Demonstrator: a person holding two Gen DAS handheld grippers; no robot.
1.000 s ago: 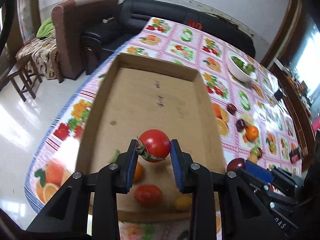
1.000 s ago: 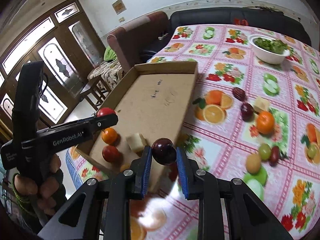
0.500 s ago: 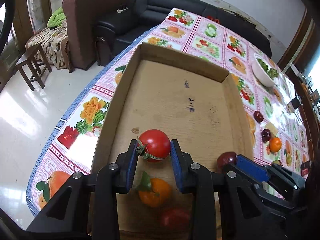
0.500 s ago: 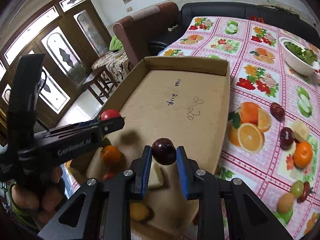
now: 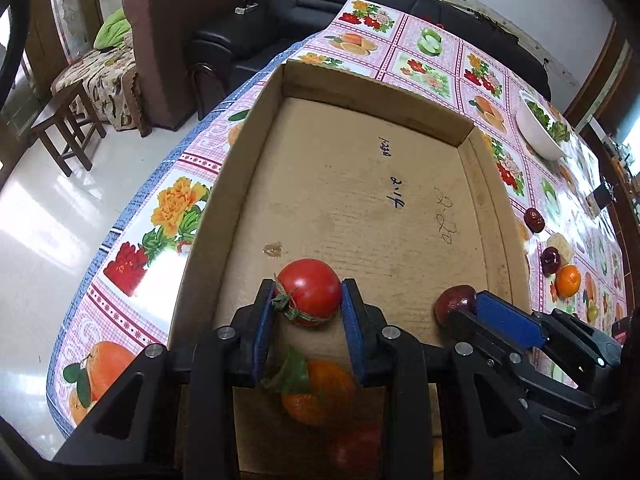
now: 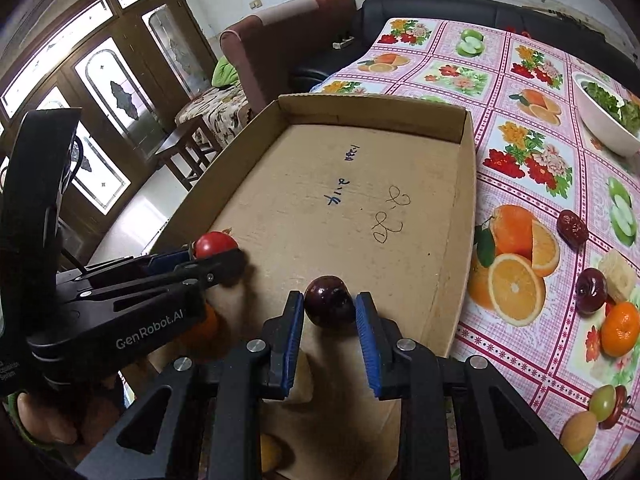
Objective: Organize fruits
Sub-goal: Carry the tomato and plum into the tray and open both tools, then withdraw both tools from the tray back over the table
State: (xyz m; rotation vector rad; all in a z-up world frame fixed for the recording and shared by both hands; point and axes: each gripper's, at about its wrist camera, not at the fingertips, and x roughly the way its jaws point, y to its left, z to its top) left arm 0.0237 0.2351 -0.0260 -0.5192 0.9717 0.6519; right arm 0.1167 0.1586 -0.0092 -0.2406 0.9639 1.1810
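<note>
A shallow cardboard box (image 5: 256, 152) lies on the fruit-print tablecloth, and both grippers reach into its near end. My left gripper (image 5: 308, 292) is shut on a red tomato (image 5: 310, 290) with a green stalk, low over the box floor. The same tomato (image 6: 215, 244) shows in the right wrist view. My right gripper (image 6: 328, 300) has its jaws opening; a dark plum (image 6: 329, 300) sits between them on the box floor, with a thin gap at each pad. A leafy orange (image 5: 320, 392) and a blurred red fruit (image 5: 356, 444) lie in the box under the left gripper.
Loose fruit lies on the cloth right of the box: a tangerine (image 6: 620, 328), a dark plum (image 6: 591, 286), a date (image 6: 573, 226). A white bowl of greens (image 6: 608, 116) stands far right. Past the table's left edge are a stool, an armchair and a sofa.
Both grippers have come forward over the box and sunk toward its floor. The right jaws, closed on the plum before, have spread off it. The left grip on the tomato is unchanged.
</note>
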